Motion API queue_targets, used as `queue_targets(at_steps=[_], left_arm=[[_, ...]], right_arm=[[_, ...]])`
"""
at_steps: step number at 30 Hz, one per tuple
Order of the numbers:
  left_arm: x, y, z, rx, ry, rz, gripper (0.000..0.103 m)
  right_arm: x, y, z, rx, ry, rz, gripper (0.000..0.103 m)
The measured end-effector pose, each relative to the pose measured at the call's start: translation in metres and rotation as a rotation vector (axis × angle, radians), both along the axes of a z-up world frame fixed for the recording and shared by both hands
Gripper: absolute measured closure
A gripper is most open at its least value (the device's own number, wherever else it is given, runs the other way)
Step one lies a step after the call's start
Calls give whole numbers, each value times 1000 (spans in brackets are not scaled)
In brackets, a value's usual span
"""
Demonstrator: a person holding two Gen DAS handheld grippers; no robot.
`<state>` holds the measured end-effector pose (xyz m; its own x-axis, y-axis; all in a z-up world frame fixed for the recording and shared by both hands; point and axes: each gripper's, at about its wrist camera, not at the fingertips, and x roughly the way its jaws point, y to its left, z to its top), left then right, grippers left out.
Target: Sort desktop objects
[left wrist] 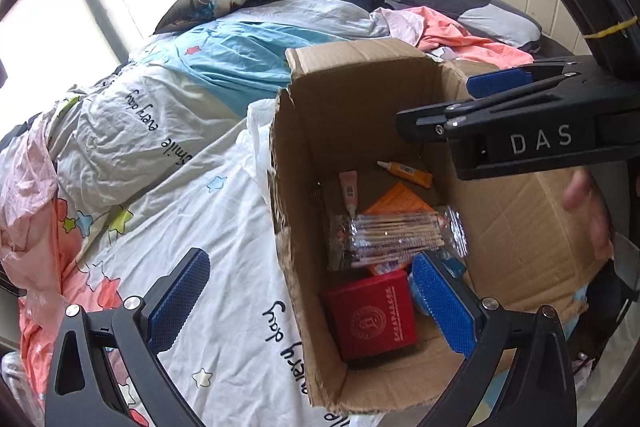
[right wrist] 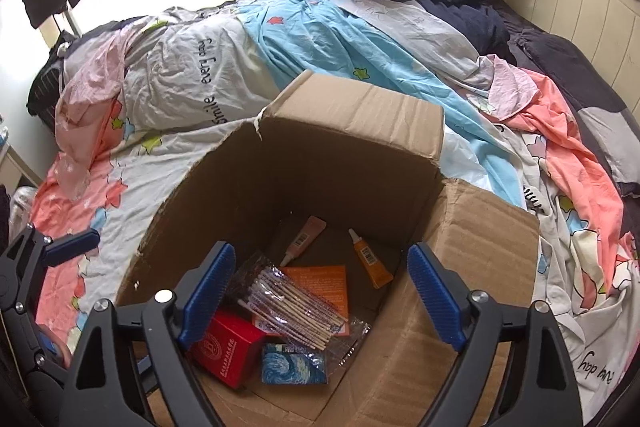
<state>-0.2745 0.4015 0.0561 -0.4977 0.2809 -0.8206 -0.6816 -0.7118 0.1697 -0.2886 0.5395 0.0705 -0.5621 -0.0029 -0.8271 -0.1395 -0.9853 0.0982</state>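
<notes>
Here an open cardboard box (right wrist: 360, 115) sits on a bed covered by a star-printed quilt (right wrist: 168, 83), its flaps standing up. On the box floor lies a clear packet of cotton swabs (right wrist: 296, 301) across an orange card (right wrist: 320, 283). At about 12 o'clock from the swabs lie two small tubes, a pink tube (right wrist: 306, 237) and, toward 1 o'clock, an orange tube (right wrist: 370, 263), a little apart from each other. At 7 o'clock from the swabs a red box (right wrist: 228, 347) lies tilted, and just beside it at 5 o'clock is a small blue box with a swirling print (right wrist: 294, 363).

The right claw (right wrist: 322, 301) hangs over the box with its pads wide apart and nothing between them, the sorted items lying loose below. The left claw (left wrist: 312, 307) is also spread, one pad over the quilt outside the box, the other above the box interior near the red box; it grips nothing. A hand (left wrist: 592, 211) rests at the box's outer wall at 3 o'clock in the left wrist view.
</notes>
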Motion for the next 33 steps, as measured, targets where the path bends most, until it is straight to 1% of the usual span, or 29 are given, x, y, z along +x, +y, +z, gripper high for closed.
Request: queue_targets(at_steps=[2,6,8,12,18,24,27,33], left_arm=[[0,-4,0,1,2,11,0],[-3,-16,3,31,-7,44,0],[-4,-22,4,30,-3,67,0],[-5,-36,2,32,-7,103,0],[-5,-57,5,57,-18,139,0],[-5,-78,9,77,-7,196,0],[-5,-90,9,93,-23,210,0],[3,-110,8,108,-29,234,0]], right_arm=[[3,-3,0,17,2,-8,16],[10,-8,4,35,27,-34,16],[15,-12,7,41,38,-36,16],[25,-25,15,61,56,-27,16],[35,-43,21,68,65,0,16],[45,-58,23,68,79,4,16],[51,-69,24,86,85,10,16],[60,-86,24,75,95,34,16]])
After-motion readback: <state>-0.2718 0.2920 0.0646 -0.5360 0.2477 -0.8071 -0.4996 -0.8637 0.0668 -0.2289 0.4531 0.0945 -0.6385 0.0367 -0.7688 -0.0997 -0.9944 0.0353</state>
